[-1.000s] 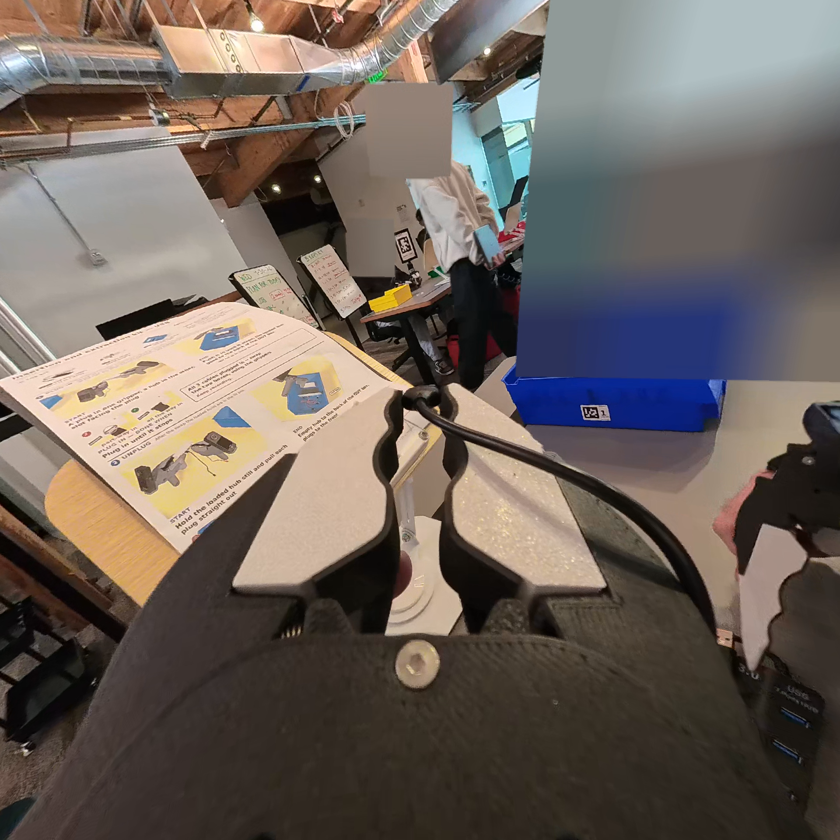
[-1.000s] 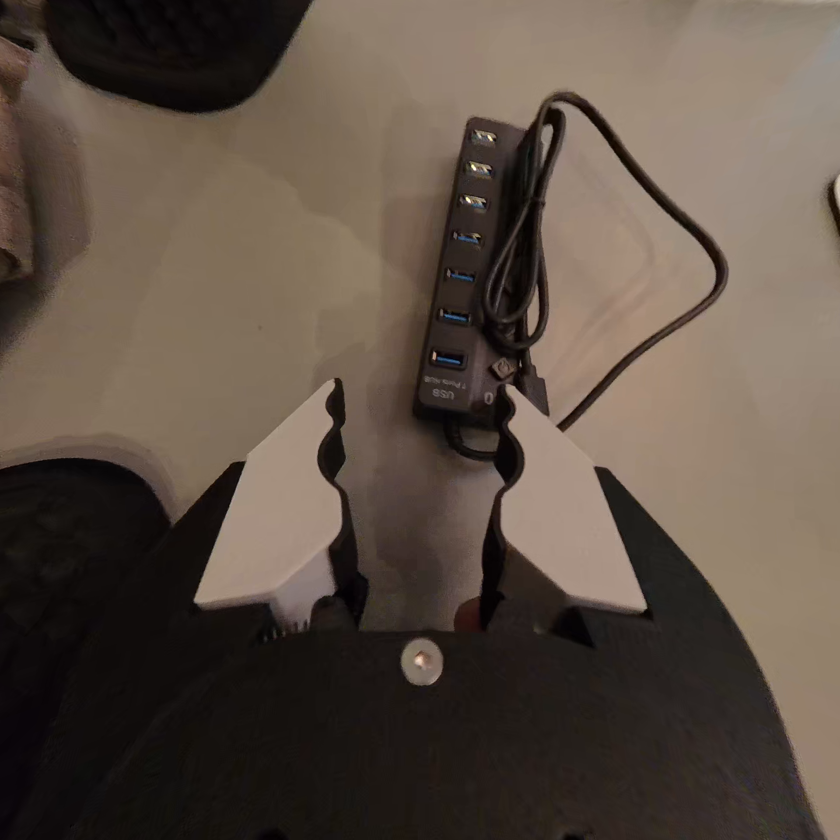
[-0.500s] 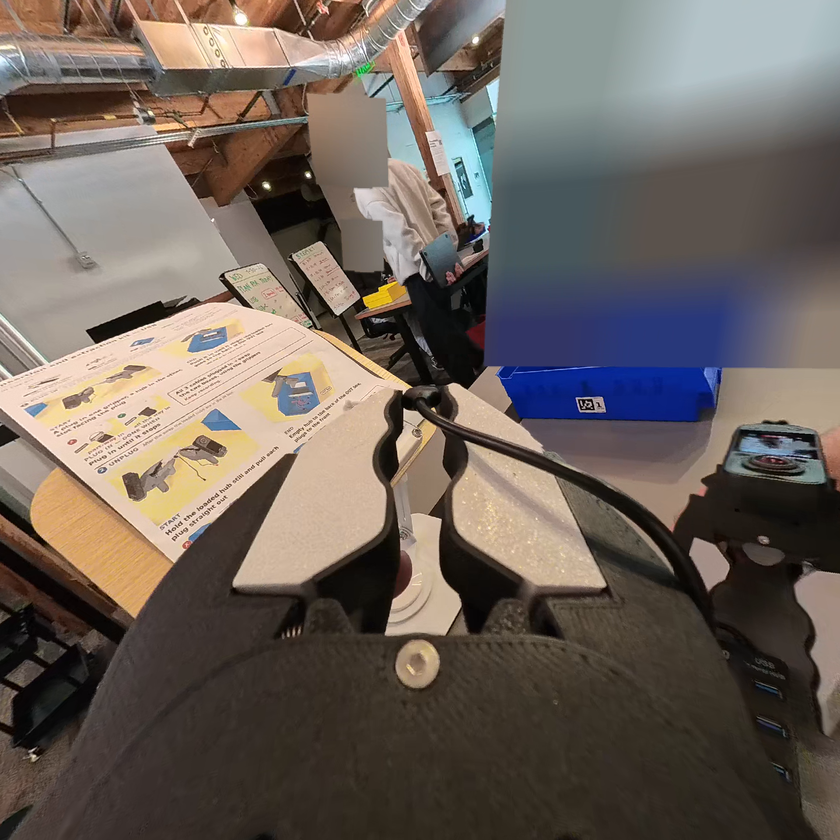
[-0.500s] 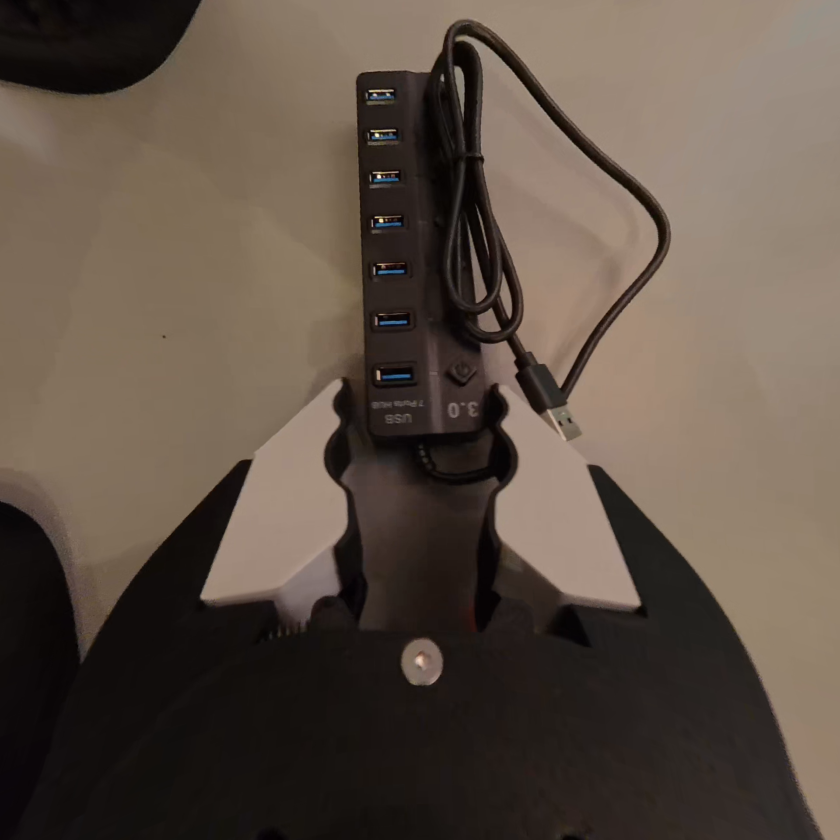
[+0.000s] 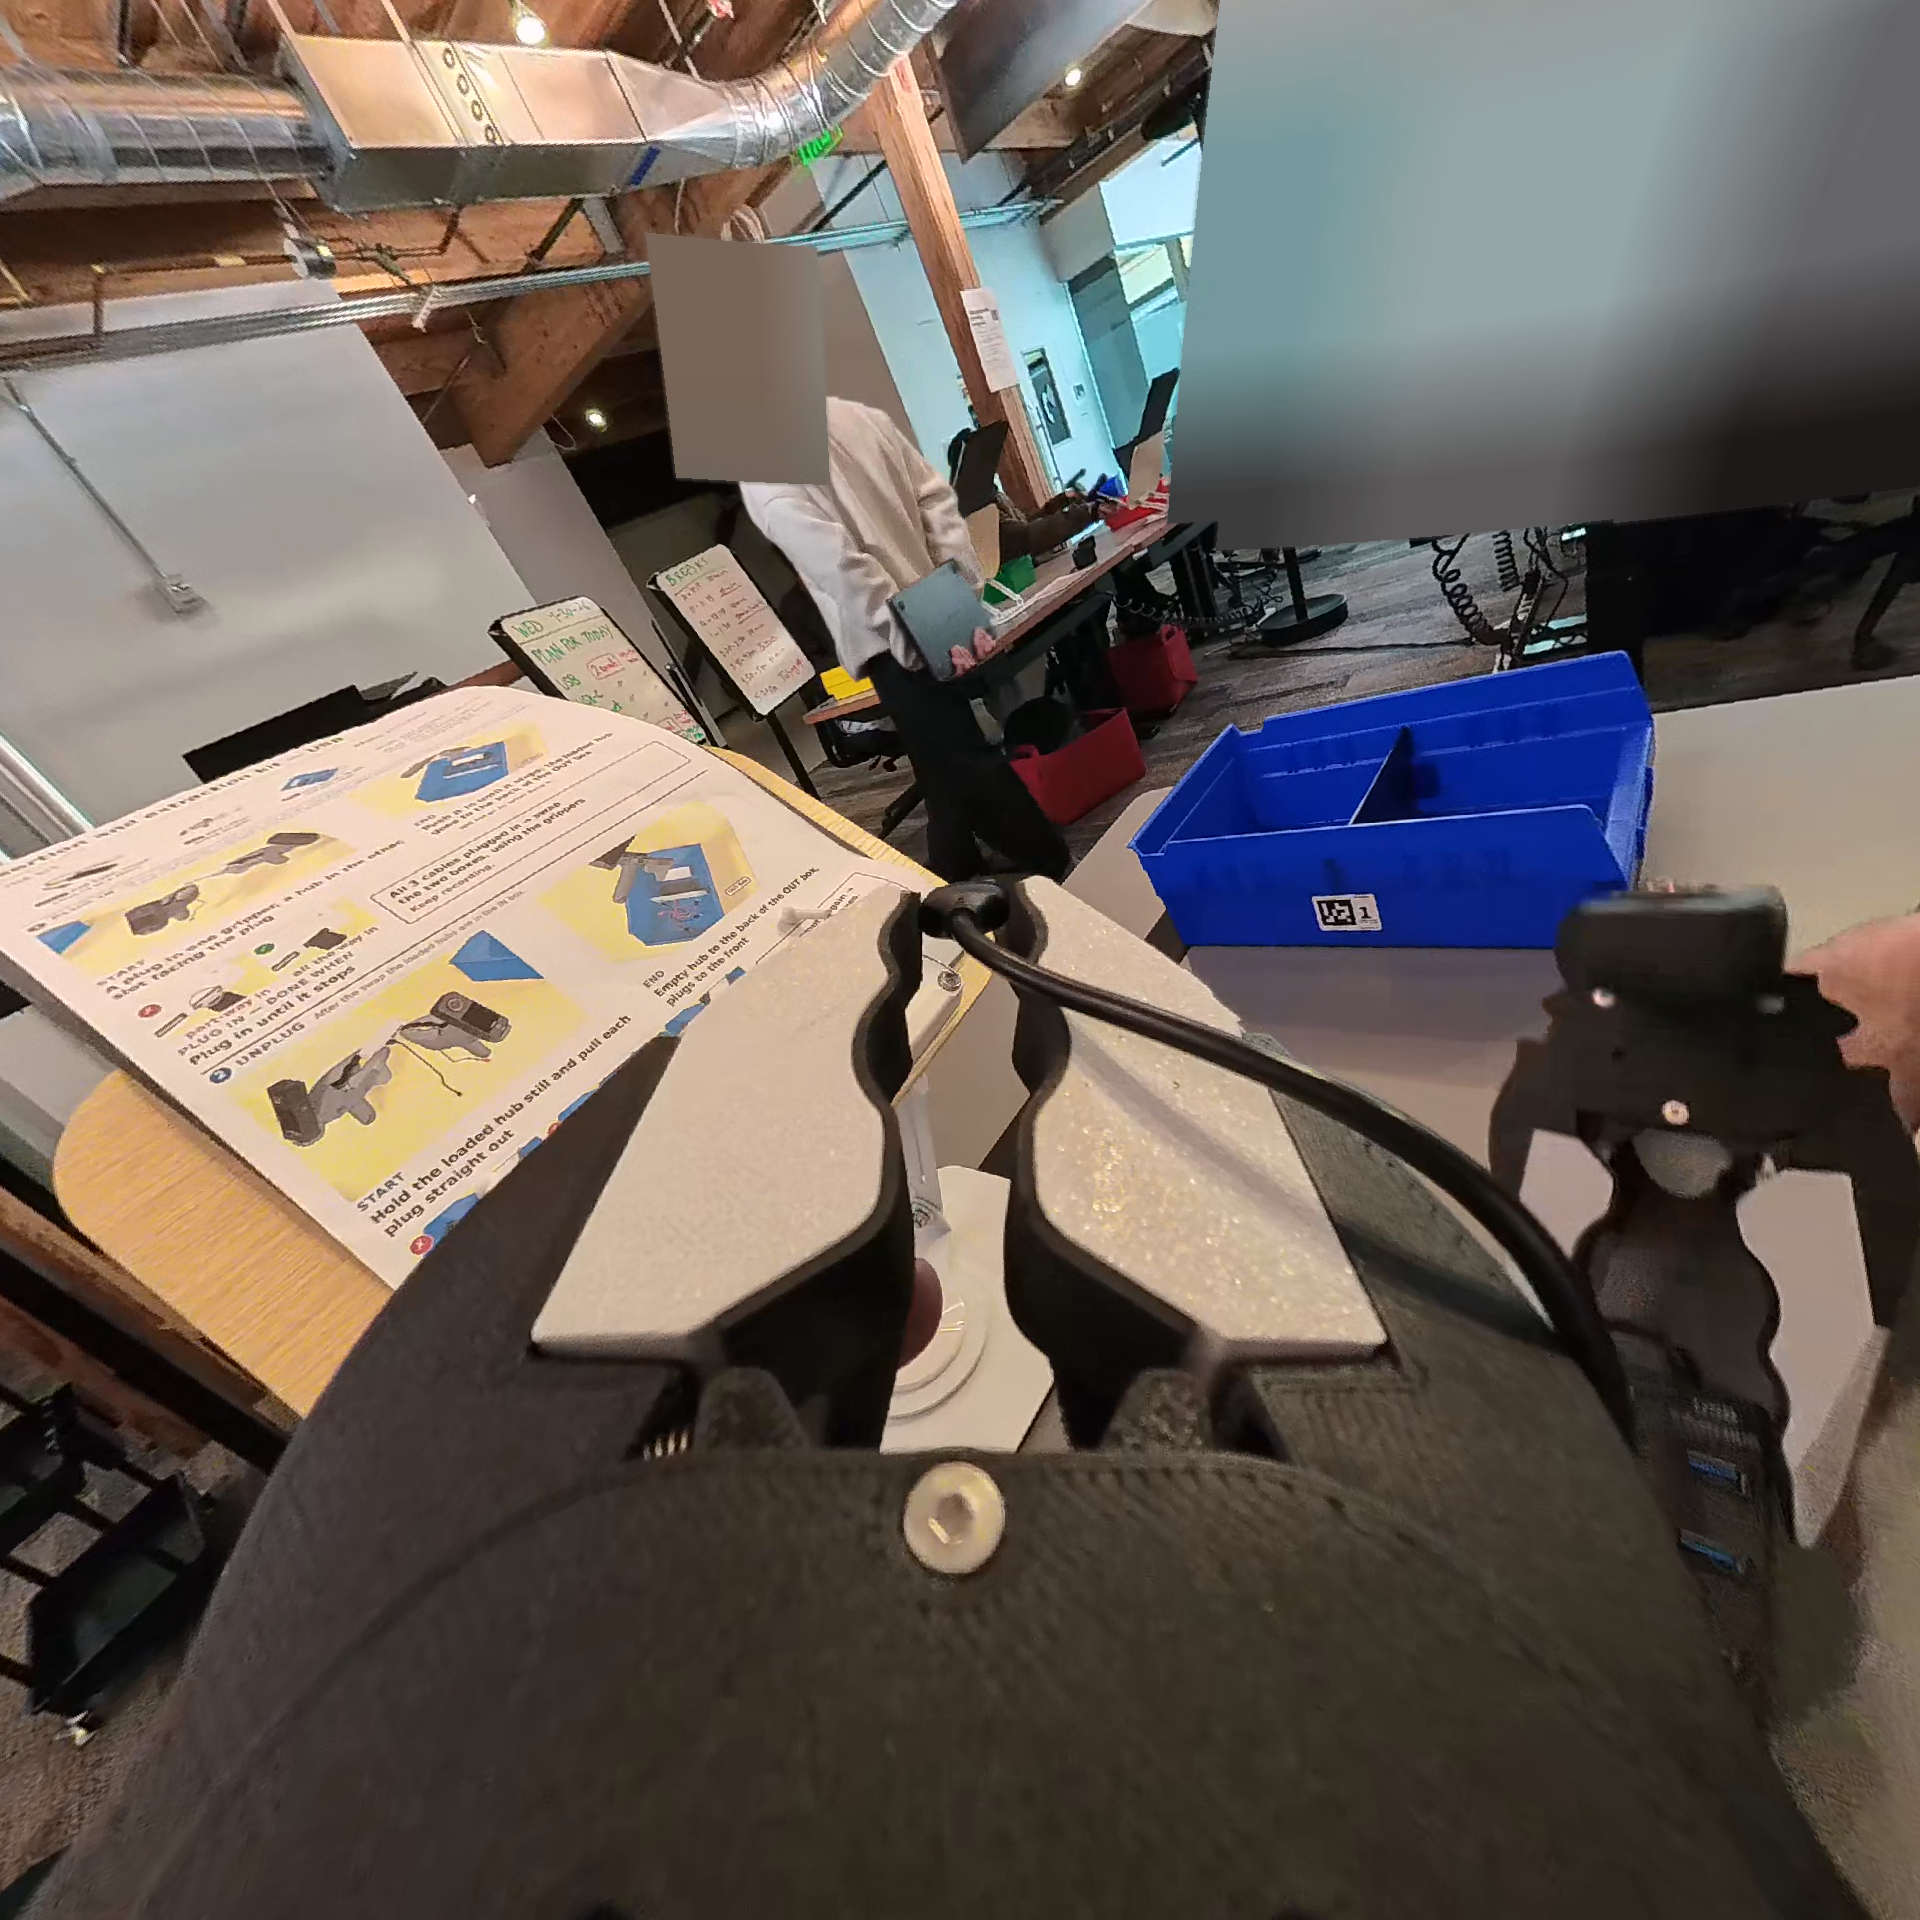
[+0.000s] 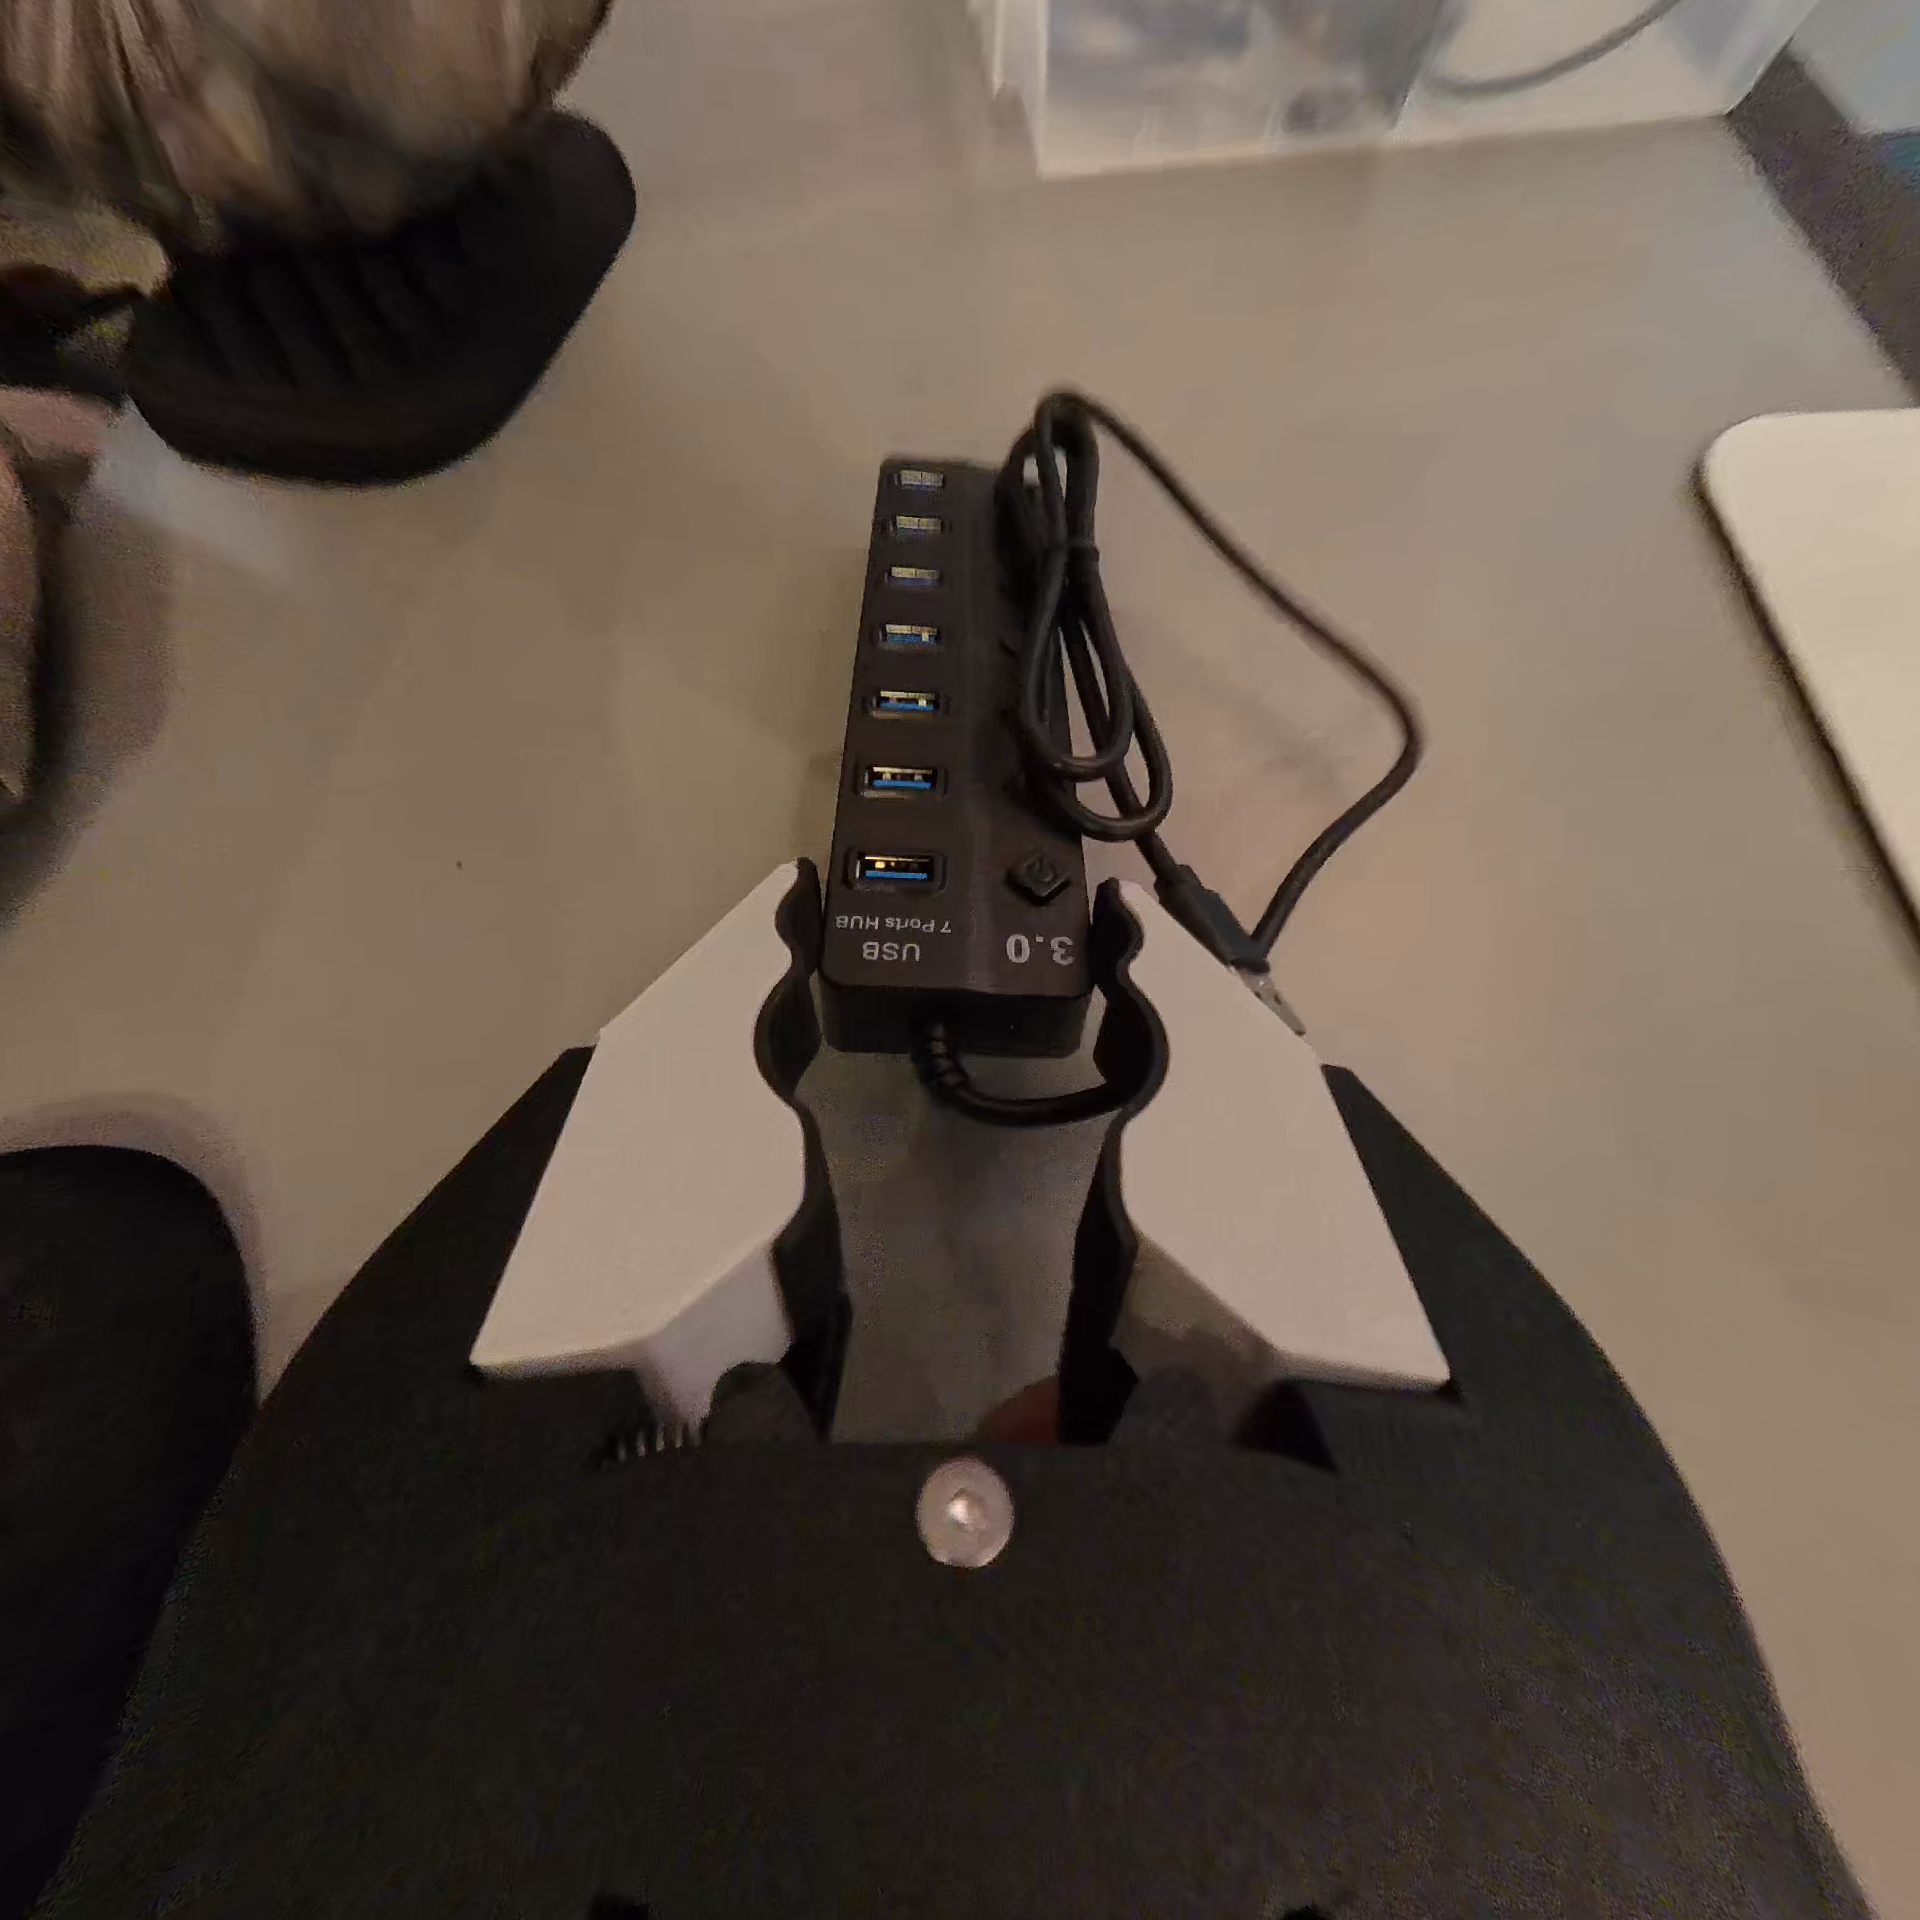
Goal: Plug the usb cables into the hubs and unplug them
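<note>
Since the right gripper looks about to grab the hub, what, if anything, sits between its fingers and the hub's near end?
Nothing blocks it. The right gripper is open, its tips flanking the near end of the black USB hub. Only the hub's own cable loops between the fingers behind that end.

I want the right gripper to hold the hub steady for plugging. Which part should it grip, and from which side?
Grip the hub across its narrow width at the near end, below the ports, coming along its length. The right gripper already straddles that end, clear of the coiled cable.
</note>
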`<action>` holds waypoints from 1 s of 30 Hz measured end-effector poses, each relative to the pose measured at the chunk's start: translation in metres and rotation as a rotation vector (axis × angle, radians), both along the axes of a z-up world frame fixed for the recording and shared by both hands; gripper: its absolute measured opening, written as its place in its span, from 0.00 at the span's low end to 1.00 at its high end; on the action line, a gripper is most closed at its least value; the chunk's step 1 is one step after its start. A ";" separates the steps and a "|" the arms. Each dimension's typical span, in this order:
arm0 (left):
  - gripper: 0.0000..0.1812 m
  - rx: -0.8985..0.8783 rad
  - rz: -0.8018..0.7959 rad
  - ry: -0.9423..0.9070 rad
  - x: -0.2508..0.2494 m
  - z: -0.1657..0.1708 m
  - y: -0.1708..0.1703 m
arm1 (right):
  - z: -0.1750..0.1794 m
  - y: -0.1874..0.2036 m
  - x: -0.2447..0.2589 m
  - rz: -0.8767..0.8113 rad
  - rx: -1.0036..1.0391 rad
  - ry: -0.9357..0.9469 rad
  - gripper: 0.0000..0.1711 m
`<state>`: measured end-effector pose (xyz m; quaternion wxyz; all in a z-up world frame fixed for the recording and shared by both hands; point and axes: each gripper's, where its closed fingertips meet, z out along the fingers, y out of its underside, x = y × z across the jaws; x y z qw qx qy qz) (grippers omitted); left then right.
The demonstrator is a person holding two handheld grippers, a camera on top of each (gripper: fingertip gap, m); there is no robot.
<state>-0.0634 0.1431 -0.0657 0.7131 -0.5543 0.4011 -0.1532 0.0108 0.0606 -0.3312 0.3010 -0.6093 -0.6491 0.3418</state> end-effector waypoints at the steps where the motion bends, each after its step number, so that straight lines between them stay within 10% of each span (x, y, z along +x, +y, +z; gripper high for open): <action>1: 0.08 -0.001 -0.001 -0.003 -0.001 0.000 0.000 | 0.009 0.003 0.003 -0.012 0.001 0.013 0.30; 30: 0.08 -0.108 -0.212 0.121 0.065 -0.057 -0.010 | 0.114 0.049 0.093 0.097 0.227 -0.561 0.29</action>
